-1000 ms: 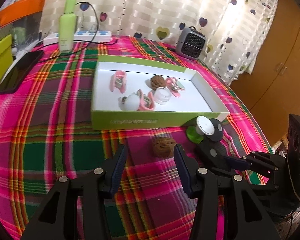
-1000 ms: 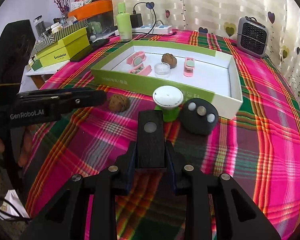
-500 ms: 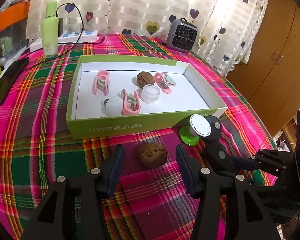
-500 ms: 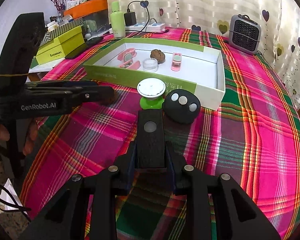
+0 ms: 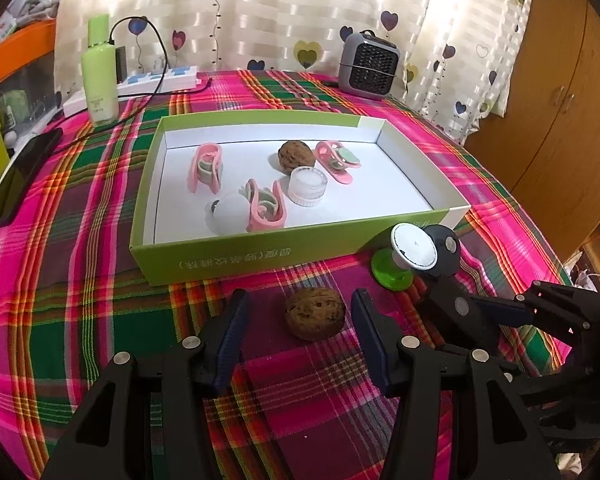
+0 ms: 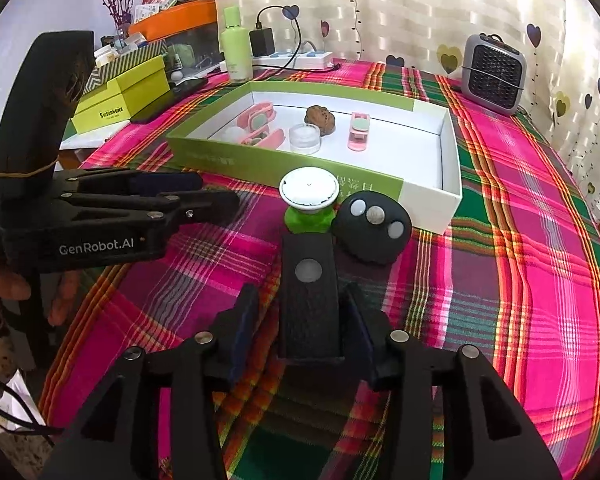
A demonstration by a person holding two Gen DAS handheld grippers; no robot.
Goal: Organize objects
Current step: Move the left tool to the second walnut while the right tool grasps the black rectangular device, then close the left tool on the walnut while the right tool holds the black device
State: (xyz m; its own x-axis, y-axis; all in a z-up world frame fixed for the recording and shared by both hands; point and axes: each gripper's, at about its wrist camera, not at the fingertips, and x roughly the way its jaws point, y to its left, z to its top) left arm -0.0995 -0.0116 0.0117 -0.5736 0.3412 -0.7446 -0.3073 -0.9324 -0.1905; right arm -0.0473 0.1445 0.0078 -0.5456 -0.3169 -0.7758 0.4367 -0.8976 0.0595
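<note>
Plaid cloth (image 5: 80, 264) in pink, green and orange covers the whole table. Near its middle sits a shallow green box (image 5: 260, 256) with a white inside, long side facing the cameras. Inside it lie three pink clips (image 5: 204, 166), a brown walnut (image 5: 296, 154) toward the far side, a clear round jar (image 5: 306, 186) just in front of that walnut, and a white ball (image 5: 230, 214) by the near wall. Far right on the cloth stands a small grey heater (image 5: 368, 66); far left stand a pale green bottle (image 5: 98, 76) and a white power strip (image 5: 160, 80), with a dark phone (image 5: 16, 178) at the left edge.

The left gripper (image 5: 300, 334) hovers low over the cloth near the box's front wall, its blue-padded fingers apart on either side of a second walnut (image 5: 315, 318), which rests on the cloth touching neither pad. The right gripper (image 6: 303, 334) has just been opening; its fingers now stand clear of a flat black bar (image 6: 309, 300) lying between them, gaps showing on both sides. Just beyond the bar's far end stand a white-topped green knob (image 6: 309, 200) and, to its right, a black puck with three pale studs (image 6: 374, 226), both close against the box's near wall.
</note>
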